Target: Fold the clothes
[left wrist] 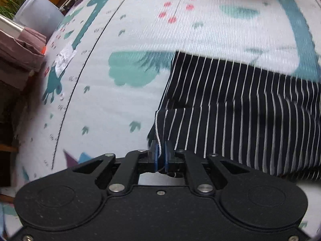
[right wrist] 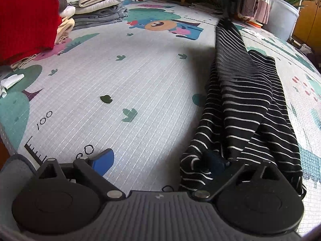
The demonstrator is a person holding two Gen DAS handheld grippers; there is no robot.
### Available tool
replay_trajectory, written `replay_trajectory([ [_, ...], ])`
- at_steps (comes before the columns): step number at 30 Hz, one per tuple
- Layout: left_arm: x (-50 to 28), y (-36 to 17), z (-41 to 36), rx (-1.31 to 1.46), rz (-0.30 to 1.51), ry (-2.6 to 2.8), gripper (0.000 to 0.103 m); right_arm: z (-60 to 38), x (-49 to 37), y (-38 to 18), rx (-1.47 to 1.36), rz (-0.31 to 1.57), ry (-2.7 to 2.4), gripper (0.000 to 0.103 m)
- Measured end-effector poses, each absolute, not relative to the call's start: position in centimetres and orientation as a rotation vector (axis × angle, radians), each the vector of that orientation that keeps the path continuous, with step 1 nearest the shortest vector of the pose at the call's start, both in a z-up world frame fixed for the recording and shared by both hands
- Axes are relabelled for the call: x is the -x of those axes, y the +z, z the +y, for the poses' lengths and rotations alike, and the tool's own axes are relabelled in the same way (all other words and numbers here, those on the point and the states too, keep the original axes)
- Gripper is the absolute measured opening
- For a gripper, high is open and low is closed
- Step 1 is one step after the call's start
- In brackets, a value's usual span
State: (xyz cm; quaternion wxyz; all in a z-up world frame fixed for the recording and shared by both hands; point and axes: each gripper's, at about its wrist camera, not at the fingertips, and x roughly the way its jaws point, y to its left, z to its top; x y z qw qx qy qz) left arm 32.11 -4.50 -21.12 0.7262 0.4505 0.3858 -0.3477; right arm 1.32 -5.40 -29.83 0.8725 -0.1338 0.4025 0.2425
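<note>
A black garment with thin white stripes point(left wrist: 240, 104) lies on the patterned play mat point(left wrist: 112, 104). My left gripper point(left wrist: 160, 152) is shut on the garment's near hem edge, the blue pads pressed together on the cloth. In the right wrist view the same garment point(right wrist: 248, 104) stretches away in a long, partly folded band. My right gripper point(right wrist: 158, 162) is open; its left blue fingertip point(right wrist: 102, 162) is bare over the mat, and its right fingertip is tucked into the garment's near end.
A stack of folded clothes point(right wrist: 100, 6) sits at the far left of the mat, beside a red garment point(right wrist: 28, 18). A white pot with a green plant point(right wrist: 282, 18) stands at the far right, also in the left wrist view point(left wrist: 38, 14). A white scrap point(right wrist: 10, 82) lies at the left.
</note>
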Motion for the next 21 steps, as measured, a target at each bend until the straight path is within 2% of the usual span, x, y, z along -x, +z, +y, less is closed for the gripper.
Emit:
replay_trajectory([
  [4,-31.3,-22.6,-5.4,-1.092,0.759,-0.805,0.004,-5.5,-1.4,-29.9,0.270,0.841,0.514,0.099],
  [12,-32.0,-24.0,-5.7,-0.991,0.690,-0.848,0.004,-5.6,-1.3,-30.0,0.267,0.836,0.525,0.101],
  [21,-32.5,-20.1,-2.5,-0.679,0.619,-0.937,0.004,-5.7,-1.4,-30.0,0.250,0.829,0.523,0.101],
])
